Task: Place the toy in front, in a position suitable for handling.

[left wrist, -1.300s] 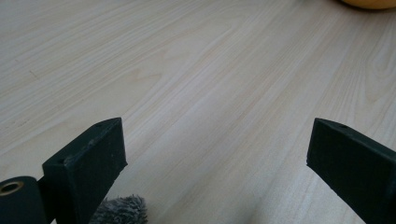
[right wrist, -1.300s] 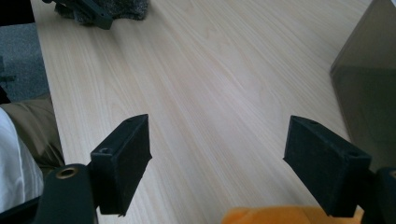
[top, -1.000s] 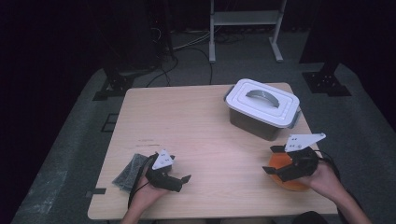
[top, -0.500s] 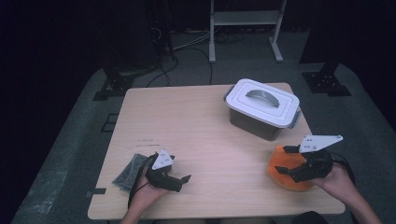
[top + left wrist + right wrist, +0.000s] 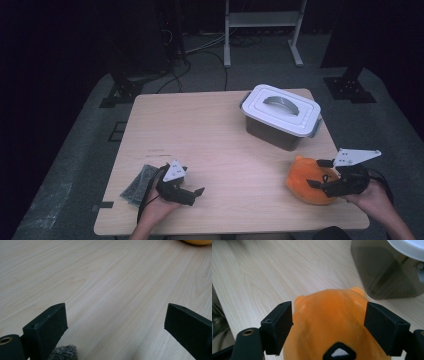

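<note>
The pale wooden table (image 5: 215, 135) has a smooth, matt, fine-grained top. The rounded orange plush toy (image 5: 334, 322) looks soft and velvety, while the grey box with a white lid (image 5: 281, 116) is smooth plastic. A grey fuzzy cloth (image 5: 138, 183) at the table's near left corner looks rough-piled, and the right gripper (image 5: 328, 328) has matt black jaws.

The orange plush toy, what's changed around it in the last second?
The right hand-held gripper drew back toward the table's right edge, uncovering more of the orange plush toy; its open jaws sit either side of the toy, not clamped. The left hand-held gripper, lidded box and grey cloth kept their places.
</note>
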Available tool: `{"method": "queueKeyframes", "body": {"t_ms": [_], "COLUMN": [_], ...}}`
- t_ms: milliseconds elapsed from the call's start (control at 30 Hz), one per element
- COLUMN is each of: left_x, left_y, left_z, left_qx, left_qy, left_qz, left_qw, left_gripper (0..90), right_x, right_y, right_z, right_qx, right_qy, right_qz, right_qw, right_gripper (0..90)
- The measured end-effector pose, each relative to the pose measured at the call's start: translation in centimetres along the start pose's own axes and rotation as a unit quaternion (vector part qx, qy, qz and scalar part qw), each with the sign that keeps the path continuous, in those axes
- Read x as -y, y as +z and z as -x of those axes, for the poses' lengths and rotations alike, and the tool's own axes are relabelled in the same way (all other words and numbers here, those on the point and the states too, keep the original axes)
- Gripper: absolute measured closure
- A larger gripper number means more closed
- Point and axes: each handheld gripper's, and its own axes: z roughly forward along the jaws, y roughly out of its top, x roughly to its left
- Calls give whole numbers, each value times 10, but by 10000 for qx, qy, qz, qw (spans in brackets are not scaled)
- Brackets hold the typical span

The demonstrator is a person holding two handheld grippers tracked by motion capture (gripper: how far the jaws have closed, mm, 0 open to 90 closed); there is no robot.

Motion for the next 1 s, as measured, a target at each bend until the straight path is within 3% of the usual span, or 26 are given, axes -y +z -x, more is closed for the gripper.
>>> {"method": "queueKeyframes", "body": {"t_ms": [233,567,800,1000], "left_x": [0,0,0,1], "left_y": [0,1,1,0], "left_z": [0,0,0,-2], "left_qx": [4,8,9,-15], "left_qy": [-8,-23,-19,-33], "left_qz": [-9,1,0,5], "left_qw": [10000,10000,10000,10000], "left_gripper": [38,38,38,38], "right_x": [14,33,35,35], "right_y": [2,12,15,10], "right_z": [4,3,0,2], "right_qx": [121,200,110,104], "right_qy": [13,32,73,147], "right_qz": [-5,50,32,148], "right_qw": [9999,9998,9999,9997], "right_gripper": [286,487,601,641]}}
